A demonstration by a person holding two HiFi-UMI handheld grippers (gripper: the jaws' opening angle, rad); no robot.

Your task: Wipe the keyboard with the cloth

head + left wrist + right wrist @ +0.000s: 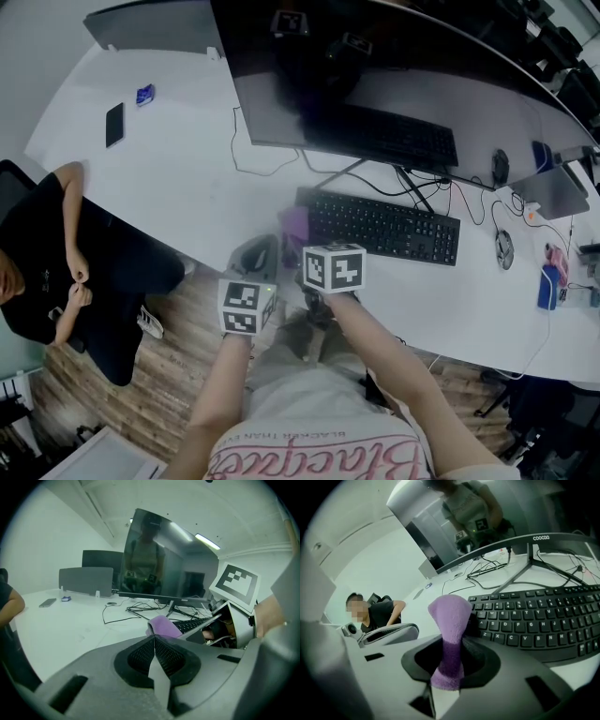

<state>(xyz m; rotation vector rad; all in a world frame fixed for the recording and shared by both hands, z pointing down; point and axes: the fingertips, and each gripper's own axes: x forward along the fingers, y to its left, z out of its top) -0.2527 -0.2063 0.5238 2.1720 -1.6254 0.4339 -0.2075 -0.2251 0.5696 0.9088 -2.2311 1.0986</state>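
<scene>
A black keyboard (384, 227) lies on the white desk (178, 178) in front of the curved monitor (375, 84). A purple cloth (450, 639) is pinched in my right gripper (449, 667), which is shut on it and sits at the keyboard's (539, 620) left end. In the head view the cloth (294, 223) shows just left of the keyboard, above the right gripper (314, 272). My left gripper (255, 258) is shut with nothing in it, near the desk's front edge, left of the right one. The left gripper view shows its jaws (154, 651) closed together and the cloth (164, 626) beyond.
Cables (267, 169) run across the desk behind the keyboard. A phone (114, 124) and a small blue item (145, 94) lie far left. A mouse (504, 248) and bottles (549, 281) are at the right. A seated person (56, 262) is left of the desk.
</scene>
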